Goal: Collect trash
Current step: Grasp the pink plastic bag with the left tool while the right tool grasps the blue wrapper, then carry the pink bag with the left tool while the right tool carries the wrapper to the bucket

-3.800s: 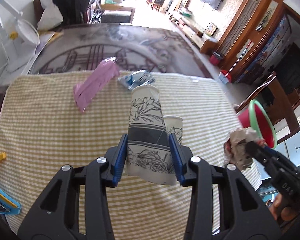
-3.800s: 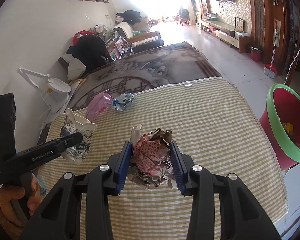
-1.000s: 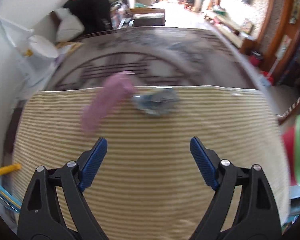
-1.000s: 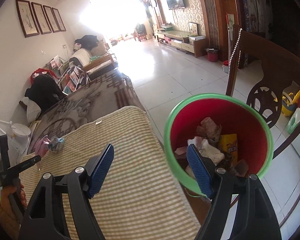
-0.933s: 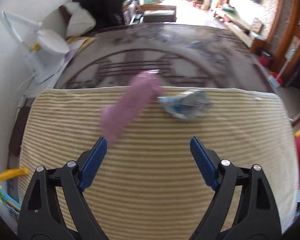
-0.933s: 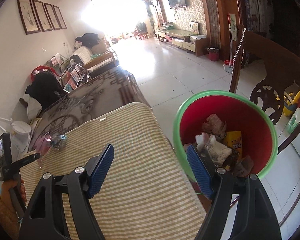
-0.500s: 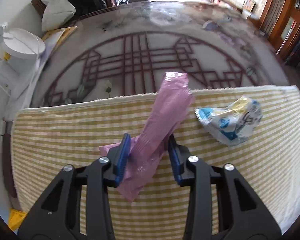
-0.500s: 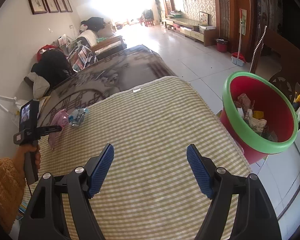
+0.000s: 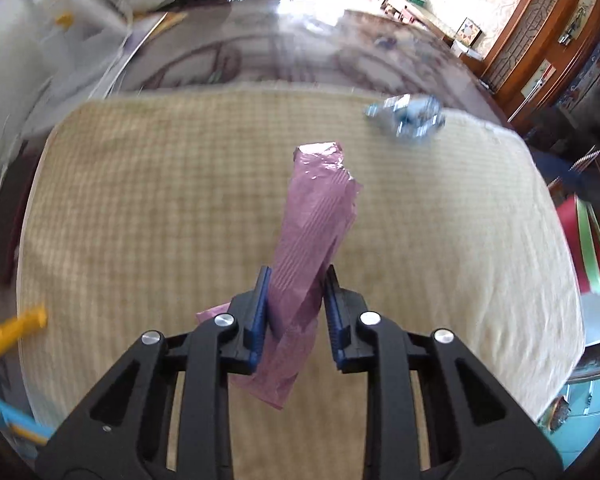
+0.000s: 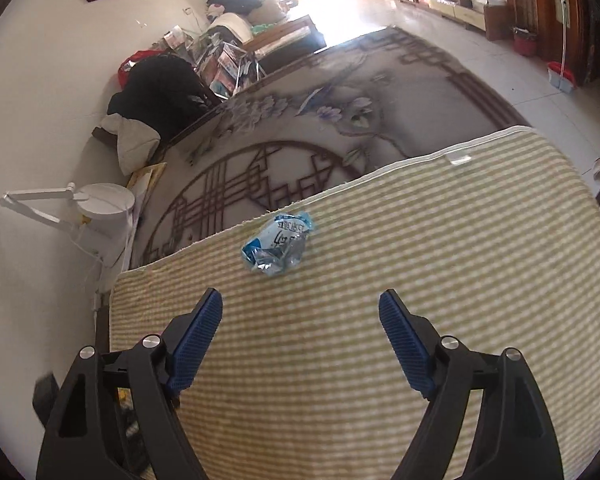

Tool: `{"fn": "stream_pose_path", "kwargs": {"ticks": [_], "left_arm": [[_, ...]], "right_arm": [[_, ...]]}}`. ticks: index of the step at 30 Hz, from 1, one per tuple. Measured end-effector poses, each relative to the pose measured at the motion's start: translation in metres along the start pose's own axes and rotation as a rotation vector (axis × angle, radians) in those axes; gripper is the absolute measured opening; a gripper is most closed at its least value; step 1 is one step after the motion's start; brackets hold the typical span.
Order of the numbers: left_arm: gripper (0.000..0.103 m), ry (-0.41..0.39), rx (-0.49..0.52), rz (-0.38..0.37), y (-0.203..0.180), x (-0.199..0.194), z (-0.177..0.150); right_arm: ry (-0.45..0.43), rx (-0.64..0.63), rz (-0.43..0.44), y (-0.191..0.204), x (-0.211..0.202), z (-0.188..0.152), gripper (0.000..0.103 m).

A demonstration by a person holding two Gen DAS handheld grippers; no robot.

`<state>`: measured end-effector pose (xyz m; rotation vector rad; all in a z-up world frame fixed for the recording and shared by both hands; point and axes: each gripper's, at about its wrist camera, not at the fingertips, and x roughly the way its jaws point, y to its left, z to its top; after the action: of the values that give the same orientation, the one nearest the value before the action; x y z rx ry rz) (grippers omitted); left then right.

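Observation:
A long pink plastic wrapper (image 9: 316, 232) stands up off the checked table cloth (image 9: 140, 200), with my left gripper (image 9: 296, 312) shut on its lower part. A crumpled blue and white wrapper (image 9: 408, 118) lies near the cloth's far edge. In the right wrist view that blue wrapper (image 10: 278, 242) lies on the cloth ahead of my right gripper (image 10: 300, 336), a little left of its middle line. The right jaws are opening and nothing is between them. The red bin with a green rim (image 9: 584, 248) shows blurred at the right edge of the left wrist view.
The cloth (image 10: 420, 280) covers the near part of a glass-topped table with a carved pattern (image 10: 284, 168). A white desk lamp (image 10: 100, 200) stands at the left by the wall. A yellow clip (image 9: 8, 332) lies off the cloth's left edge.
My left gripper has lifted the pink wrapper off the cloth and swung away from the blue one. My right gripper has come across the table toward the blue wrapper, and the bin has left its view.

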<state>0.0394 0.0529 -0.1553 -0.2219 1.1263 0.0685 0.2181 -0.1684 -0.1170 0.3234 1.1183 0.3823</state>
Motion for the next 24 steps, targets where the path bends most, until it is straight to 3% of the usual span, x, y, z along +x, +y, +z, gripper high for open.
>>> {"fn": "stream_pose_path", "kwargs": {"ticks": [5, 12, 14, 15, 16, 24], "left_arm": [[0.025, 0.055, -0.049, -0.008, 0.018, 0.001, -0.032], [0.025, 0.049, -0.031, -0.003, 0.022, -0.001, -0.038], [0.025, 0.05, -0.035, -0.004, 0.021, 0.0, -0.038], [0.025, 0.049, -0.03, -0.002, 0.02, 0.0, -0.037], [0.025, 0.048, -0.025, 0.001, 0.019, 0.0, -0.036], [0.025, 0.035, -0.03, -0.016, 0.008, 0.004, -0.022]], "right_arm": [[0.051, 0.052, -0.035, 0.01, 0.06, 0.026, 0.078], [0.124, 0.057, -0.085, 0.021, 0.109, 0.043, 0.076], [0.138, 0.015, -0.108, 0.027, 0.115, 0.042, 0.052], [0.145, 0.007, -0.096, 0.027, 0.116, 0.042, 0.035], [0.142, 0.011, -0.078, 0.027, 0.112, 0.041, 0.026], [0.028, -0.152, 0.003, 0.034, 0.035, 0.016, 0.021]]}}
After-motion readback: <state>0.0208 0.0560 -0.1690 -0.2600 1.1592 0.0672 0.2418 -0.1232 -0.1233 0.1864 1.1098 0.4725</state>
